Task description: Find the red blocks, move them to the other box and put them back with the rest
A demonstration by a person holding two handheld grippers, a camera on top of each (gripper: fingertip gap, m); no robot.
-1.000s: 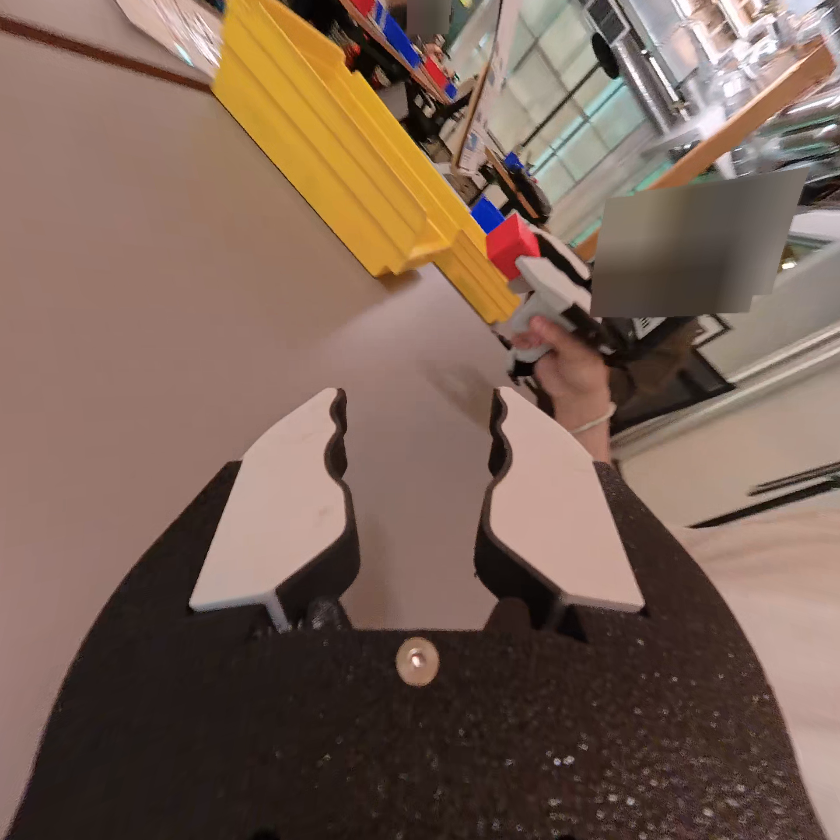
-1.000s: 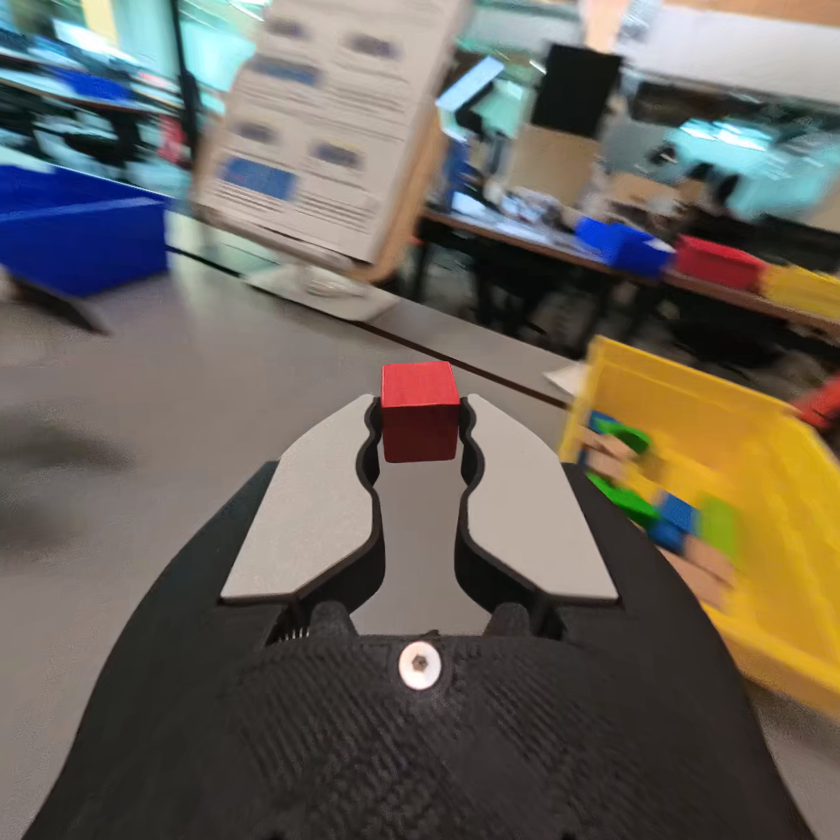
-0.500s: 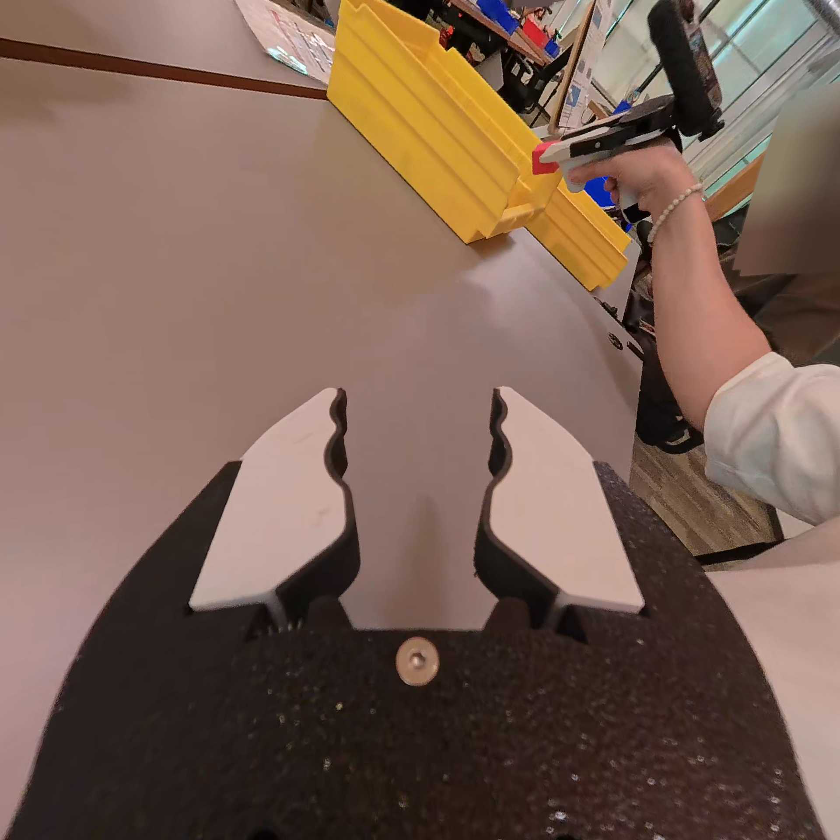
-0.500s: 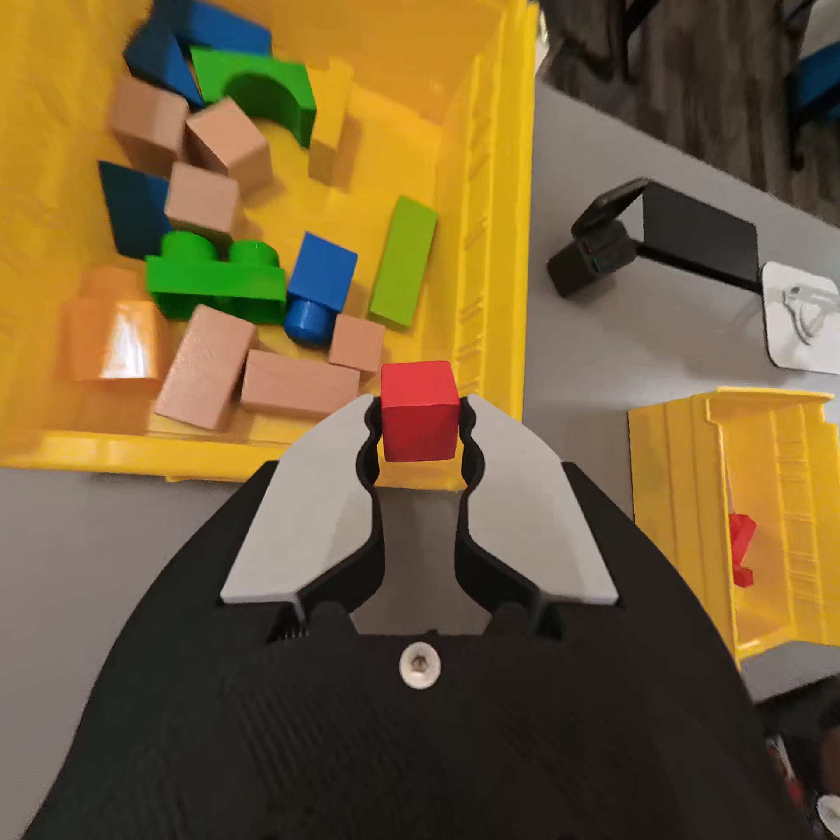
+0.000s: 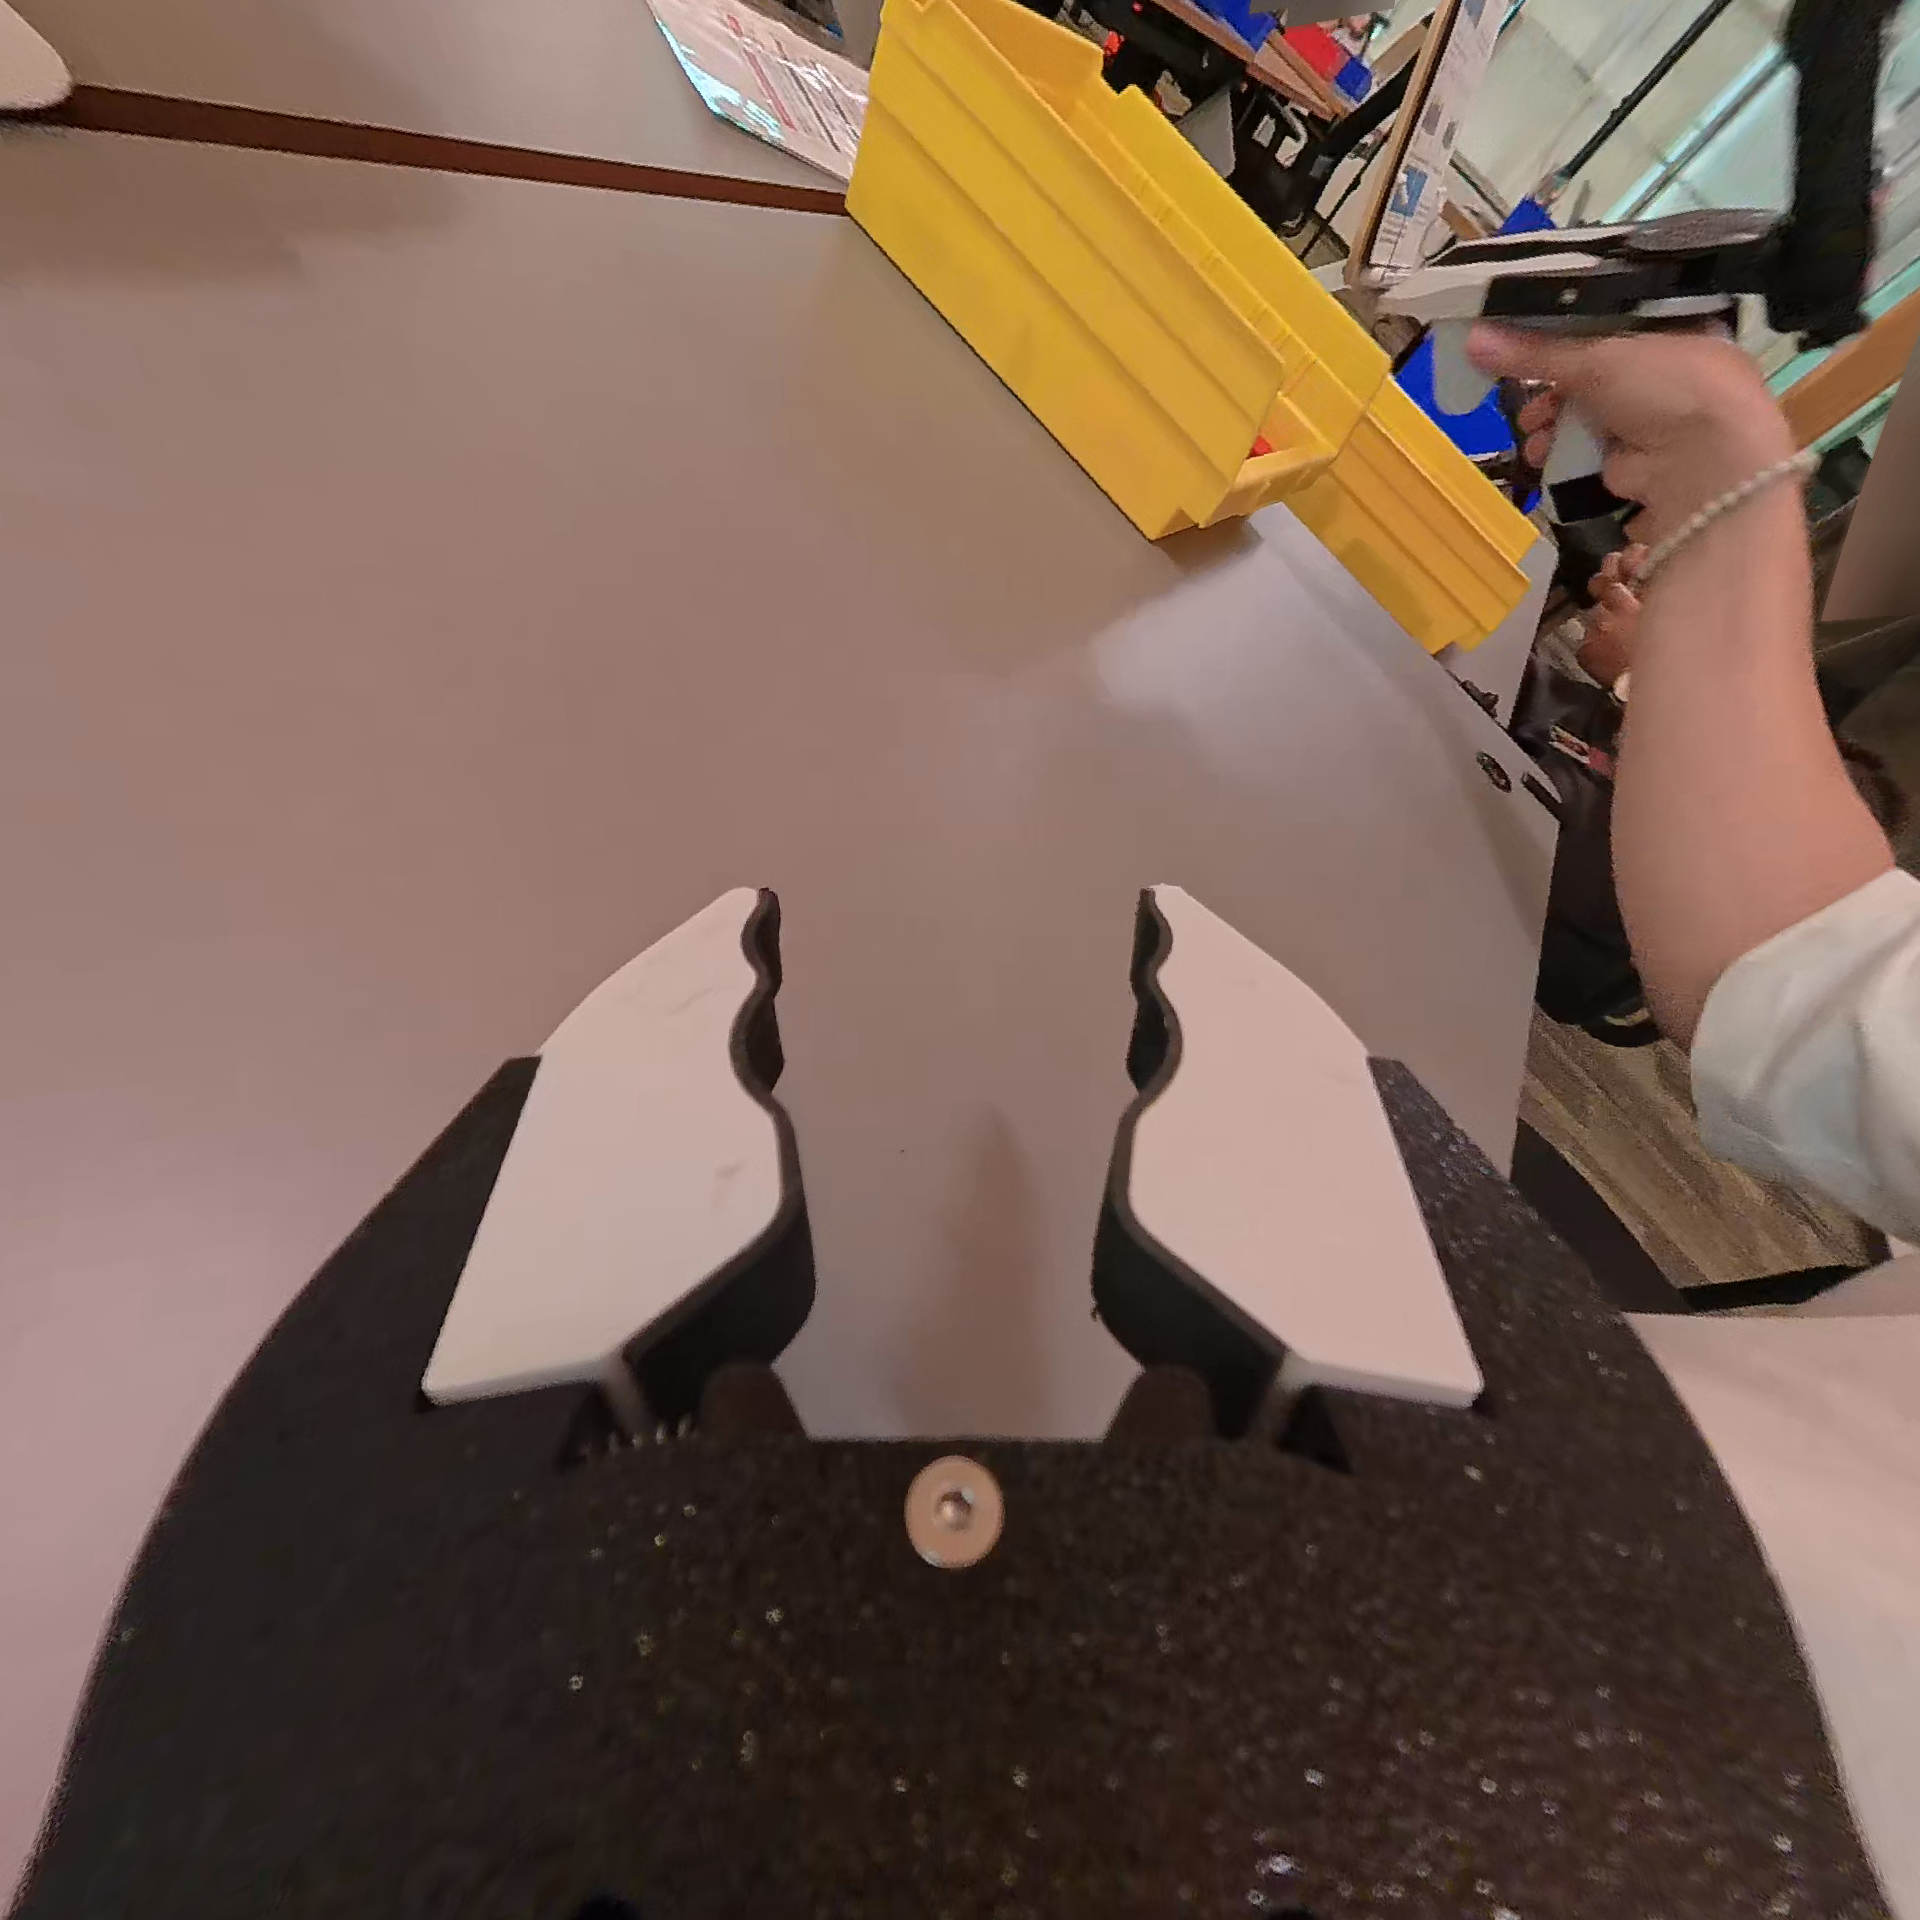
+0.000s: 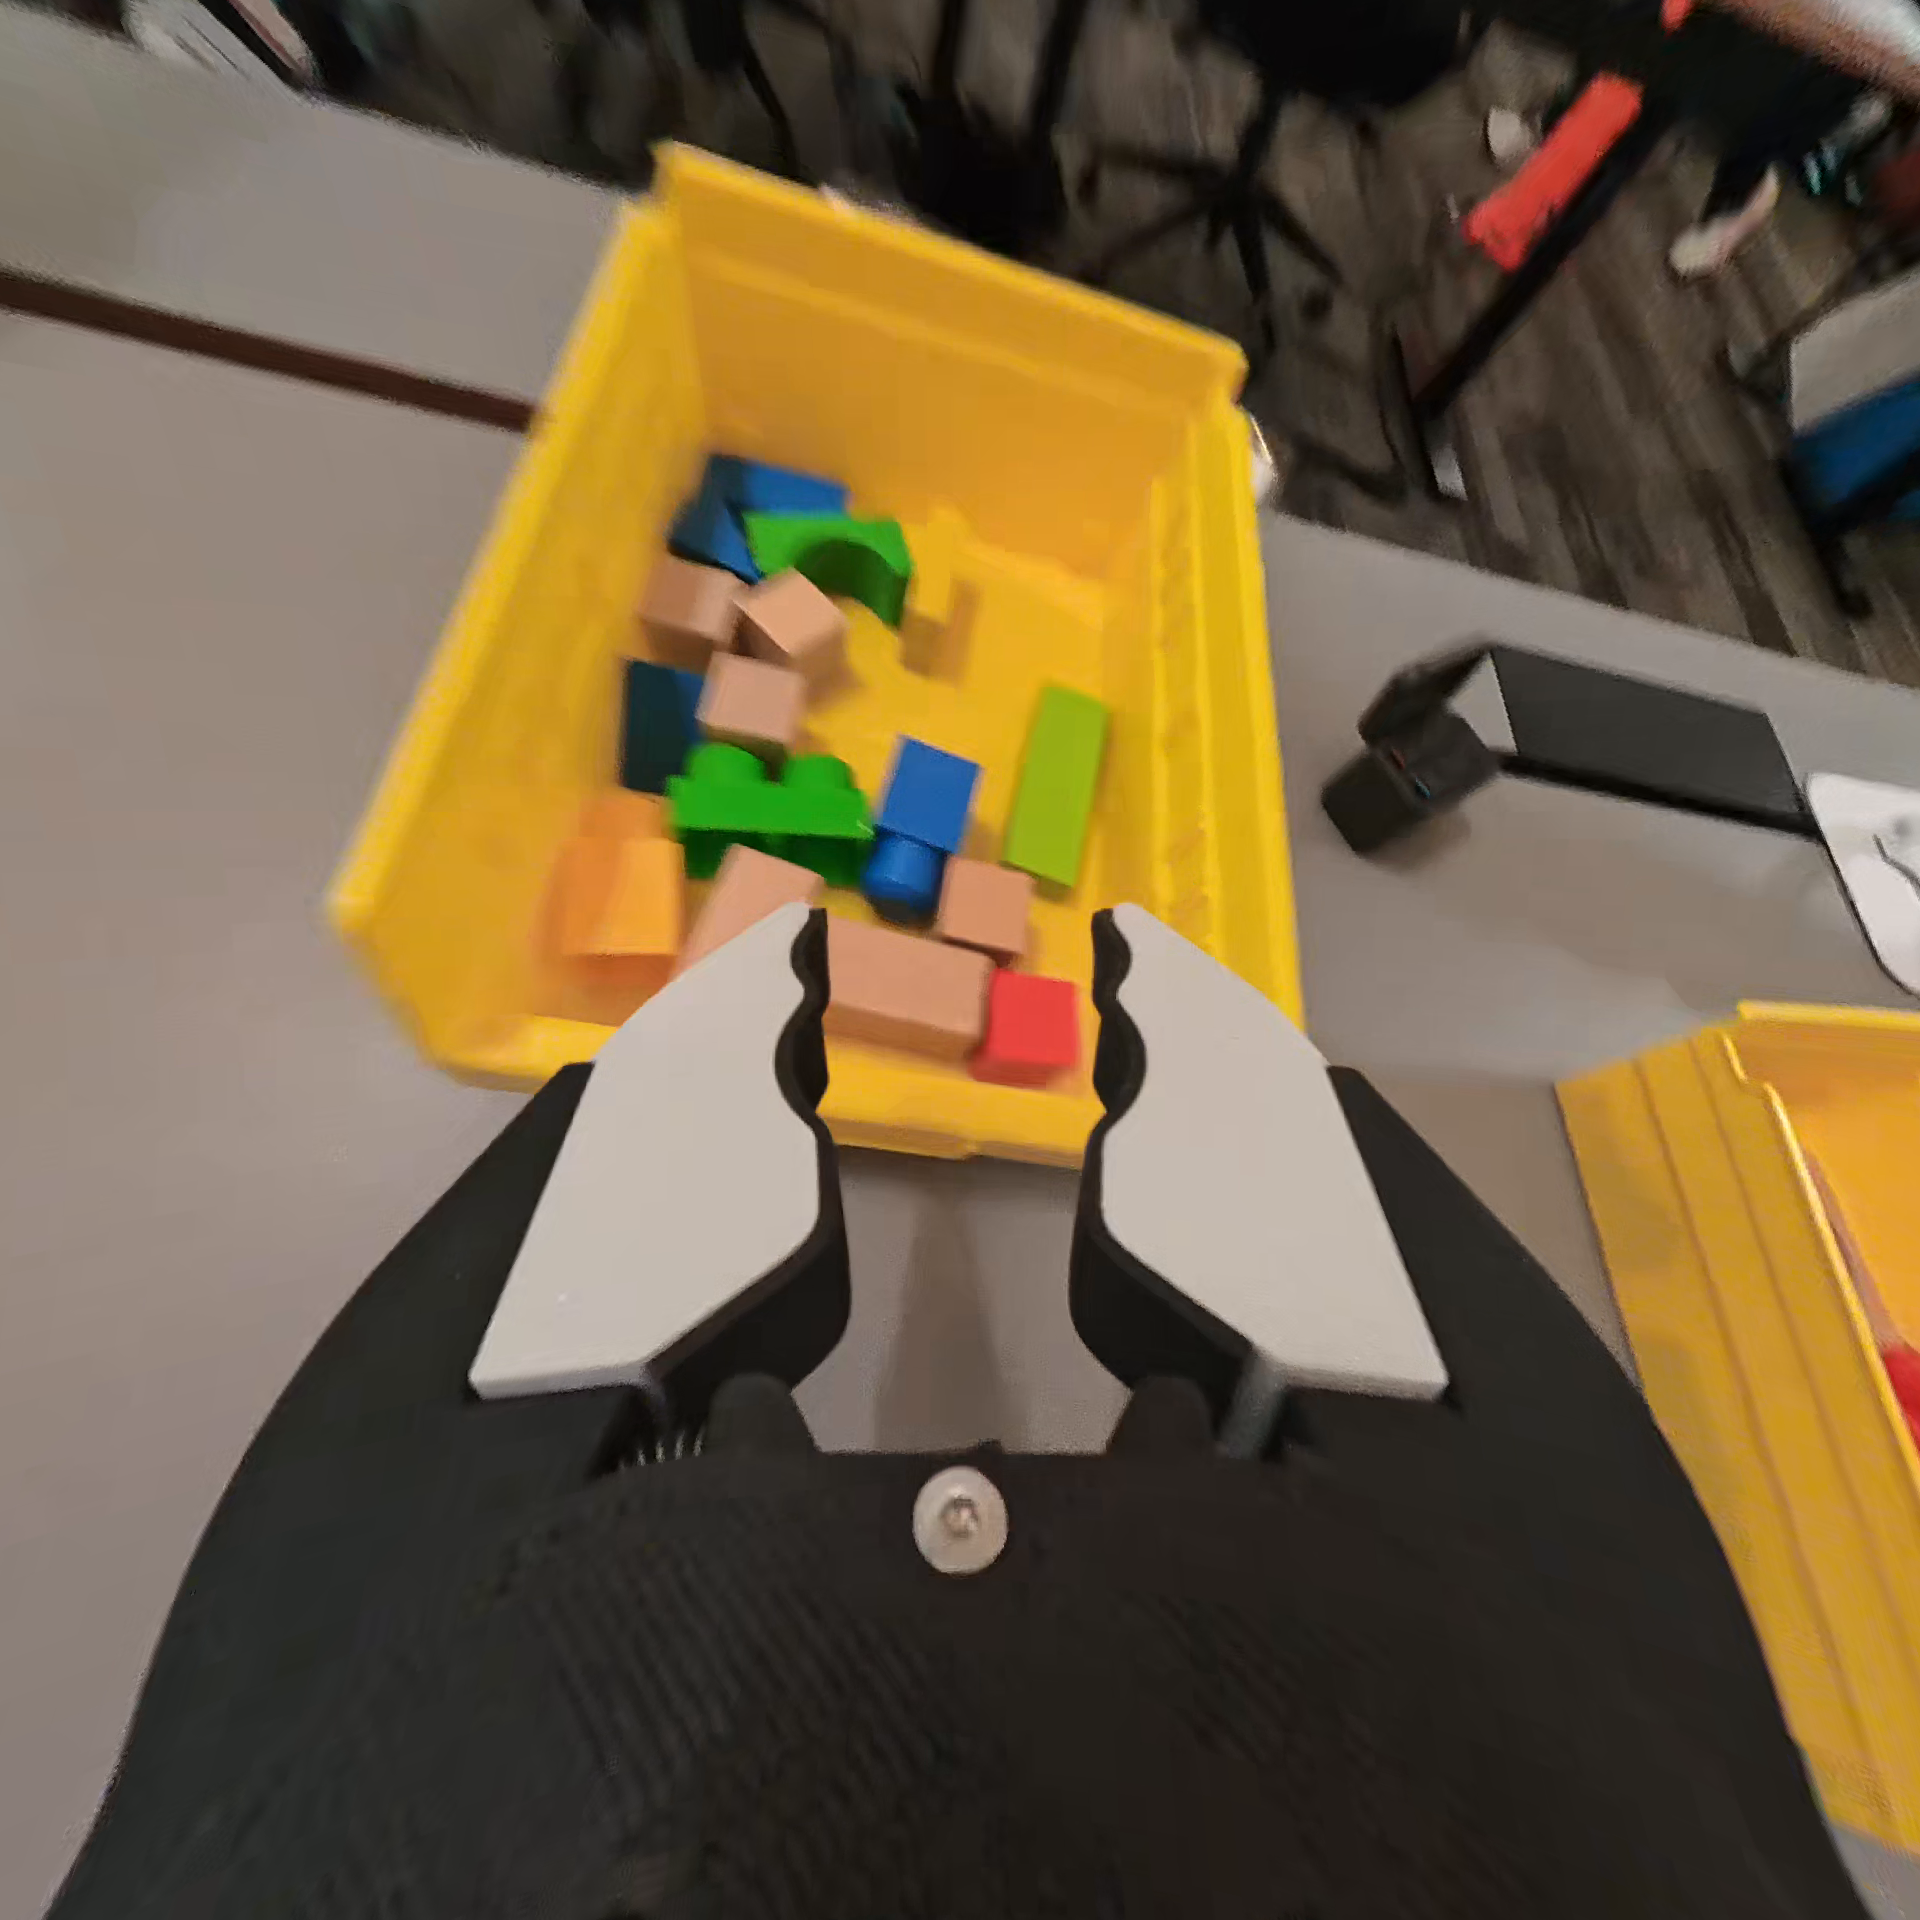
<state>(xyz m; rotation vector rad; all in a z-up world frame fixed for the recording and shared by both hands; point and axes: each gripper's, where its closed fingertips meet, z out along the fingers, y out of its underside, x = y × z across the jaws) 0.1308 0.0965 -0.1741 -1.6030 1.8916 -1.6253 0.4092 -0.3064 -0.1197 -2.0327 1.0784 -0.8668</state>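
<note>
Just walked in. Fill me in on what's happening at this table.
A person is sorting toy blocks with two handheld grippers. The right gripper hangs open over a yellow bin of mixed blocks, where a red cube lies in the near corner beside a tan block. The left gripper is open and empty over bare table.

Grey table (image 6: 208, 644), dark seam across it. Large yellow bin (image 6: 1236, 727) of blocks on it; black device (image 6: 1392, 790) just right of the bin; second yellow bin (image 6: 1704, 1247) right, nearer.
</note>
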